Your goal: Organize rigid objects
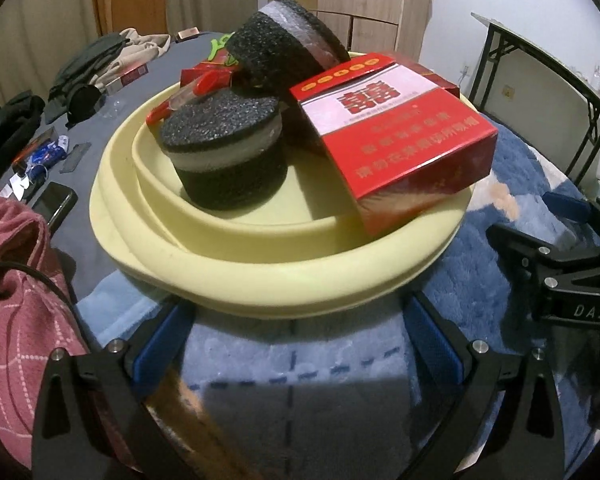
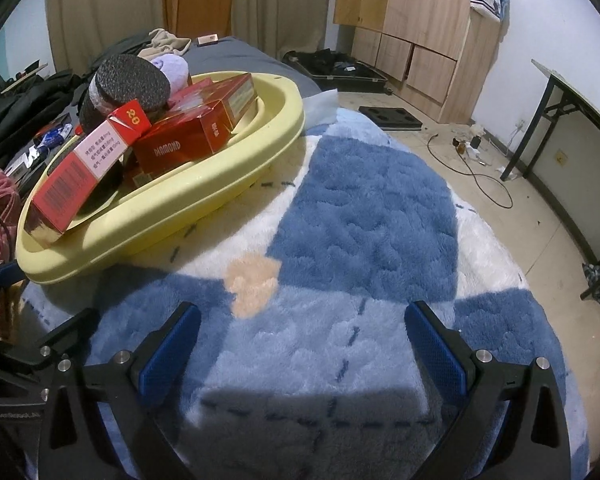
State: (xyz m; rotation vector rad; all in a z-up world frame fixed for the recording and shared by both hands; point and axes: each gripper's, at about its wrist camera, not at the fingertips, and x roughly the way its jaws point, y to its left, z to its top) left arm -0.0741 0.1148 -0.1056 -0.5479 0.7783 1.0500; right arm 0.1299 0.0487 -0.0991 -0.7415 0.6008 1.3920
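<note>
A pale yellow basin [image 1: 260, 276] sits on a blue and white fluffy blanket [image 1: 340, 360]. It holds two black foam cylinders [image 1: 224, 160], red cartons [image 1: 400, 136] and a red-capped item [image 1: 200, 88]. The basin also shows in the right wrist view [image 2: 188, 188], with a red carton [image 2: 80, 176] leaning over its rim and an orange-red box [image 2: 188, 140]. My left gripper [image 1: 300, 340] is open and empty, just in front of the basin. My right gripper [image 2: 302, 344] is open and empty over the blanket [image 2: 360, 220], to the right of the basin.
A pink cloth [image 1: 16, 280], a phone [image 1: 56, 204] and small packets [image 1: 44, 152] lie left of the basin on a grey sheet. Dark clothes [image 2: 24, 108] are piled behind. A wooden wardrobe [image 2: 420, 32], a folding table [image 2: 572, 120] and floor cables [image 2: 476, 164] stand right.
</note>
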